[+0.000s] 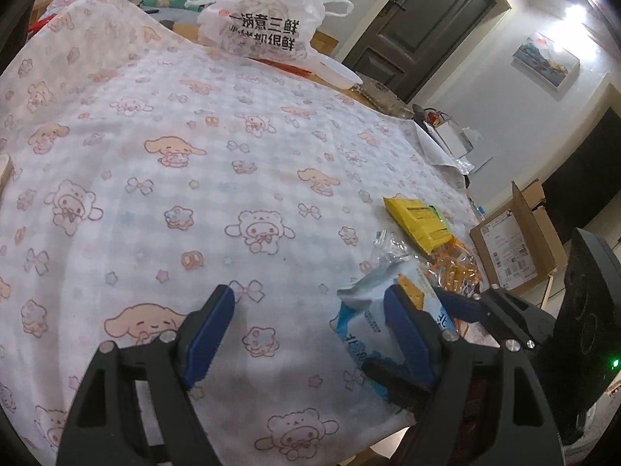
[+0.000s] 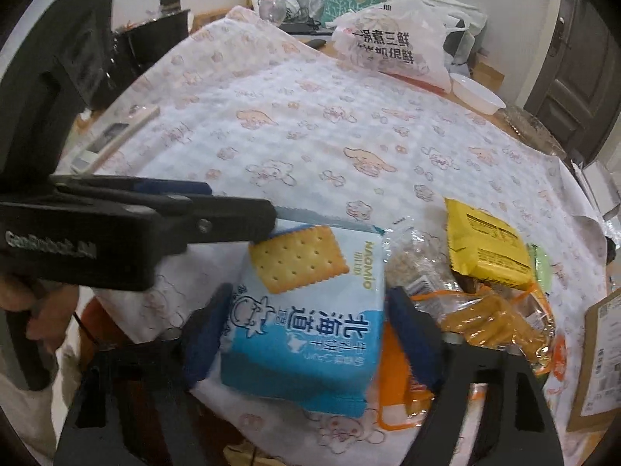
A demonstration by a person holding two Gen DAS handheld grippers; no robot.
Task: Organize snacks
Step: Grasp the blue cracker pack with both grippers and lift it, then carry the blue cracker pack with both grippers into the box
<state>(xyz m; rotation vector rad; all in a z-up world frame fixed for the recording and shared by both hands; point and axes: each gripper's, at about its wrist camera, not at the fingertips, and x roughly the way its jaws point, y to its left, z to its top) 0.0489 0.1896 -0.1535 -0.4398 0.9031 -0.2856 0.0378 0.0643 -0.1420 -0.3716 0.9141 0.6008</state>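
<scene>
blue-and-white foil cracker packet point(image 2: 306, 310) lay lengthwise between right gripper point(image 2: 310, 334) jaws, grasped; left gripper point(image 1: 310, 310) released, pack just right.

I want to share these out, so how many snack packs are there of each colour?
blue pack: 1
yellow pack: 1
orange bag: 1
clear pack: 1
green pack, mostly hidden: 1
Total: 5
</scene>
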